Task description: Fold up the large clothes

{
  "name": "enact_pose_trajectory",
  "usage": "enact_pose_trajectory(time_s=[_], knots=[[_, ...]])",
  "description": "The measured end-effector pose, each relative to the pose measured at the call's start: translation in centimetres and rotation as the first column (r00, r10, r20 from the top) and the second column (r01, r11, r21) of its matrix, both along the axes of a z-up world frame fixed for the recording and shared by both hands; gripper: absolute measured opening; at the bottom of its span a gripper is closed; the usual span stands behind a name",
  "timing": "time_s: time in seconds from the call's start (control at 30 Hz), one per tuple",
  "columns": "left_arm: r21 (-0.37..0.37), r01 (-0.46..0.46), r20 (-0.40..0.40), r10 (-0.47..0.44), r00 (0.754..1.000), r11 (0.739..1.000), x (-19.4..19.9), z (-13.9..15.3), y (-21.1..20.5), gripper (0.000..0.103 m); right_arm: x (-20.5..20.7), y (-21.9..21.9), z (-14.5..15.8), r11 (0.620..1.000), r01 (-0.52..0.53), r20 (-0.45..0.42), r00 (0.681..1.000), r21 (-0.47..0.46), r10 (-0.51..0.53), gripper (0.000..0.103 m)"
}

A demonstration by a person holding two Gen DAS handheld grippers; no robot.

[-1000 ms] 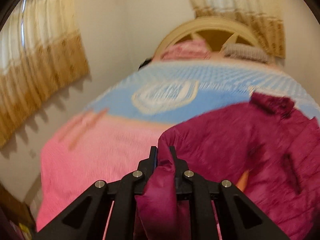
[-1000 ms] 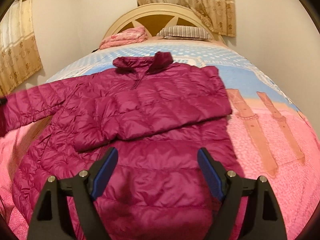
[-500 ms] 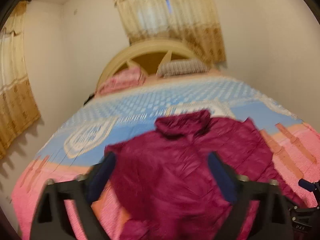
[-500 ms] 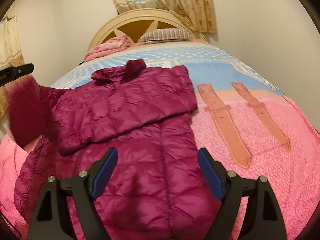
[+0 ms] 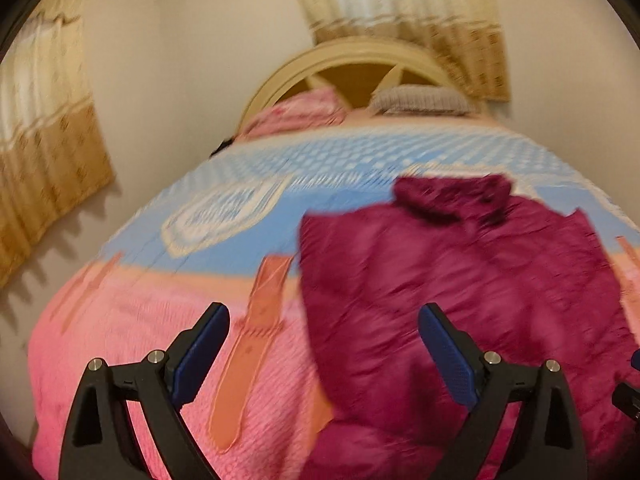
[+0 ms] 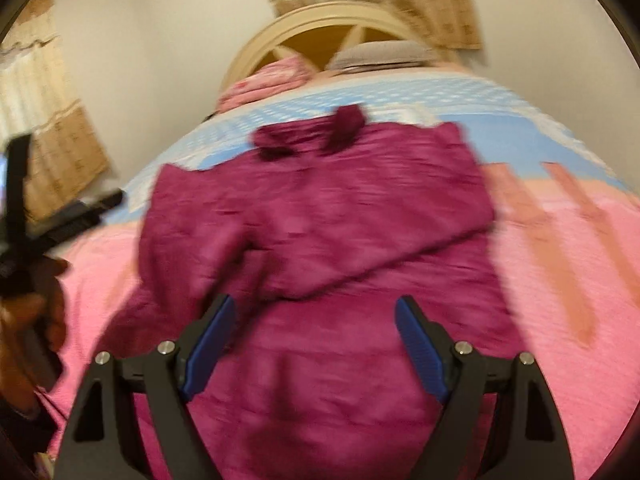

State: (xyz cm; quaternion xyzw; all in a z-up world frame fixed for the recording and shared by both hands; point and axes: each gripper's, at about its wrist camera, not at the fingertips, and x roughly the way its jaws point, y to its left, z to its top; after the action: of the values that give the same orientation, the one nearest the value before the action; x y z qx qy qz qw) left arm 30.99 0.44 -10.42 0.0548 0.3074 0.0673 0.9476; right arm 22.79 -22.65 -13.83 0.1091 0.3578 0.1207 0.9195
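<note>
A magenta quilted jacket (image 6: 320,216) lies flat on the bed, collar toward the headboard, with both sleeves folded in across its front. My right gripper (image 6: 314,320) hovers open above the jacket's lower half, nothing between its blue pads. In the left wrist view the jacket (image 5: 460,280) fills the right side. My left gripper (image 5: 322,334) is open over the jacket's left edge and the pink bedspread, holding nothing. The left tool also shows at the left edge of the right wrist view, held by a hand (image 6: 28,312).
The bedspread (image 5: 140,340) is pink near me and blue toward the headboard (image 6: 340,20). A pink folded blanket (image 6: 264,80) and a grey pillow (image 6: 380,52) lie at the bed's head. Curtains hang on the left and back walls.
The left gripper was shut on the jacket's left sleeve; it let go, leaving the sleeve folded over the front, and pulled back to the left. The right gripper stayed open over the hem.
</note>
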Motion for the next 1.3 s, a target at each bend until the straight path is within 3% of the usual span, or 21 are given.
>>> enact_pose_trajectory(time_s=[0.1, 0.17, 0.2, 0.23, 0.33, 0.5, 0.67, 0.77, 0.8, 0.93, 1.0, 1.07, 1.13, 1.23, 1.3], knots=[[-0.039, -0.055, -0.044, 0.053, 0.998, 0.998, 0.2, -1.6, 1.8, 0.096, 1.9, 2.7, -0.5, 0.998, -0.062, -0.029, 0.998, 0.017, 0.062, 0.084], [-0.042, -0.079, -0.067, 0.076, 0.995, 0.996, 0.5, -2.4, 2.6, 0.096, 3.2, 3.9, -1.3, 0.993, -0.103, -0.069, 0.992, 0.054, 0.107, 0.064], [-0.037, -0.084, -0.076, 0.081, 0.994, 0.996, 0.6, -2.7, 2.8, 0.096, 3.8, 4.4, -1.8, 0.990, -0.122, -0.091, 0.988, 0.065, 0.128, 0.036], [-0.027, -0.085, -0.081, 0.083, 0.993, 0.996, 0.6, -3.0, 3.1, 0.096, 4.0, 4.7, -1.9, 0.988, -0.134, -0.103, 0.985, 0.070, 0.141, 0.021], [-0.008, -0.099, -0.083, 0.098, 0.992, 0.995, 0.7, -3.2, 3.9, 0.096, 2.8, 4.5, -0.6, 0.988, -0.137, -0.061, 0.988, 0.071, 0.141, 0.012], [-0.020, -0.120, -0.095, 0.118, 0.988, 0.993, 1.6, -3.6, 4.8, 0.096, -0.2, 1.9, 1.9, 0.994, -0.109, 0.009, 0.994, 0.029, 0.109, 0.012], [-0.013, -0.115, -0.122, 0.113, 0.986, 0.993, 2.5, -4.0, 3.7, 0.096, 0.8, -0.6, -1.3, 0.999, -0.046, -0.085, 0.995, -0.018, 0.045, 0.013], [-0.003, -0.091, -0.114, 0.090, 0.989, 0.996, 2.9, -3.7, 2.6, 0.096, 1.0, -2.0, -2.8, 1.000, 0.016, -0.129, 0.992, -0.010, -0.017, 0.033], [-0.005, -0.081, -0.109, 0.080, 0.991, 0.997, 3.0, -3.4, 2.3, 0.096, 0.8, -2.5, -2.7, 0.999, 0.038, -0.122, 0.992, -0.002, -0.038, 0.048], [-0.018, -0.041, -0.083, 0.040, 0.996, 0.999, 4.0, -2.2, 1.1, 0.096, -0.1, -3.9, -0.6, 0.986, 0.148, -0.071, 0.986, -0.071, -0.153, 0.049], [-0.038, -0.015, -0.072, 0.012, 0.997, 0.999, 4.7, -1.8, 0.2, 0.096, -0.8, -4.2, 1.4, 0.974, 0.209, -0.006, 0.978, -0.088, -0.210, 0.053], [-0.074, 0.021, -0.072, -0.027, 0.997, 0.997, 5.7, -1.6, -0.9, 0.096, -0.8, -2.9, 2.8, 0.975, 0.196, 0.051, 0.980, -0.107, -0.191, 0.053], [-0.113, 0.051, -0.091, -0.062, 0.994, 0.992, 6.7, -2.1, -2.0, 0.096, 0.2, -0.3, 3.1, 0.988, 0.096, 0.068, 0.994, -0.117, -0.089, 0.052], [-0.109, 0.072, -0.144, -0.088, 0.986, 0.991, 8.2, -4.0, -3.7, 0.096, 2.3, 1.8, 1.3, 0.996, 0.004, 0.013, 1.000, -0.084, -0.003, 0.048], [-0.072, 0.076, -0.185, -0.088, 0.979, 0.994, 9.0, -5.9, -4.3, 0.096, 3.4, 2.4, -0.4, 0.993, -0.015, -0.018, 1.000, -0.117, 0.013, 0.045]])
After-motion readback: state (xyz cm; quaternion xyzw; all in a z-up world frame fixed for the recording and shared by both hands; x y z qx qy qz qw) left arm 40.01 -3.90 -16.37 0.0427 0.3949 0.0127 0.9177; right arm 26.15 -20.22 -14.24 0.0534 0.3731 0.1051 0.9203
